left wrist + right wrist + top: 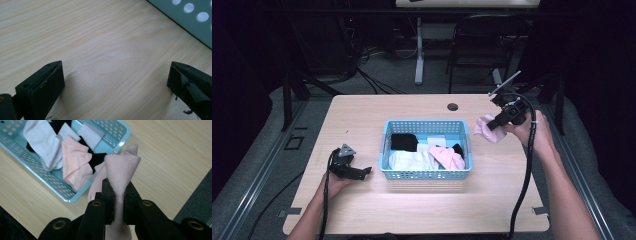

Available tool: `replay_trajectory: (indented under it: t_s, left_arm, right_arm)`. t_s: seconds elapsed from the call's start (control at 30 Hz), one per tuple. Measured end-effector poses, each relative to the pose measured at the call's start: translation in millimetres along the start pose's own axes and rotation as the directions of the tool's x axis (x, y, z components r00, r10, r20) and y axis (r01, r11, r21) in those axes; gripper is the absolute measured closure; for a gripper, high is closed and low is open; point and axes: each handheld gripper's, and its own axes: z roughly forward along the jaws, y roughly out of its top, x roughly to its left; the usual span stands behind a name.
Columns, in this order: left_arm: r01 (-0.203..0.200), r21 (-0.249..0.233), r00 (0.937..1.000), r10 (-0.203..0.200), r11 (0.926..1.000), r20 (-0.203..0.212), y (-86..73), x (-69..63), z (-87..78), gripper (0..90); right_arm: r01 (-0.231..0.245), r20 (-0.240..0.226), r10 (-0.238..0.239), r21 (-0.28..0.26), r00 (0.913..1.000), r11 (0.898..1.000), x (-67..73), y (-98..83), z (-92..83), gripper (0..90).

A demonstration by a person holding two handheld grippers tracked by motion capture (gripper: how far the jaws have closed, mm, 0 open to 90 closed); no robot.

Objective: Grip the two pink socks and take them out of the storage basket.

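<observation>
Left claw (pixel 362 173) resting low on the table (pixel 362 120), just left of the basket (pixel 427 174), jaws spread wide over bare wood with nothing between them; parked out of the way, probably, while the other hand works. Right claw (pixel 119 192) lifted off to the right of the basket, jaws pressed together on a pale pink sock (pixel 122 167), pinched at mid-length so that one end fans up above the jaws and the other hangs below. Held clear of the rim, perhaps on the way into or out of the basket; cannot tell which. Soft ribbed knit, limp, bunched where squeezed. Inside the basket: a white sock (pixel 408 161) at the near left, another pink sock (pixel 448 157) near right, black socks (pixel 404 142) toward the far side, and a small white piece (pixel 436 141) beside them. Beyond the basket, a cable hole (pixel 453 107) near the far edge of the table.
</observation>
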Motion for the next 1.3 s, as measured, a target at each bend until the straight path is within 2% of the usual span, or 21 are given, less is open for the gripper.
replay_trajectory:
  t_s: [0.2,0.4,0.57,0.63,0.83,1.03,1.17,1.23,1.3]
  left_arm:
    - [0.000,0.000,1.0000,0.000,1.0000,0.000,0.0,0.0,0.0,1.0]
    - [0.001,-0.004,1.0000,-0.001,1.0000,-0.005,-0.2,-0.3,0.4,1.0]
    - [0.001,-0.004,1.0000,-0.001,1.0000,-0.006,-0.2,-0.3,0.3,1.0]
    - [0.000,-0.004,1.0000,0.000,1.0000,-0.006,-0.1,-0.2,0.3,1.0]
    - [0.000,-0.004,1.0000,0.000,1.0000,-0.006,-0.1,-0.2,0.3,1.0]
    - [0.000,-0.004,1.0000,0.000,1.0000,-0.006,-0.2,-0.2,0.3,1.0]
    - [0.000,-0.004,1.0000,0.000,1.0000,-0.006,-0.2,-0.2,0.3,1.0]
    - [0.000,-0.004,1.0000,0.000,1.0000,-0.006,-0.2,-0.2,0.3,1.0]
    - [0.000,-0.004,1.0000,0.000,1.0000,-0.006,-0.1,-0.2,0.3,1.0]
  right_arm:
    - [-0.038,0.014,0.038,0.018,0.9992,0.999,-14.2,-14.4,5.1,82.3]
    - [-0.084,0.029,0.083,0.050,0.9961,0.995,-31.1,-29.8,19.0,82.5]
    - [-0.101,0.039,0.099,0.074,0.9944,0.992,-35.5,-35.7,32.4,82.5]
    - [-0.094,0.035,0.091,0.101,0.9952,0.990,-37.0,-38.3,40.9,82.5]
    - [-0.131,0.036,0.127,0.134,0.9912,0.982,-40.5,-49.2,75.7,82.4]
    - [-0.139,0.046,0.132,0.190,0.9902,0.972,-43.7,-57.6,110.2,82.1]
    - [-0.159,0.028,0.157,0.196,0.9872,0.968,-45.8,-63.9,128.8,80.6]
    - [-0.156,0.044,0.150,0.208,0.9877,0.966,-46.7,-66.7,136.3,80.4]
    - [-0.168,0.022,0.167,0.212,0.9857,0.963,-48.9,-70.0,141.8,79.9]
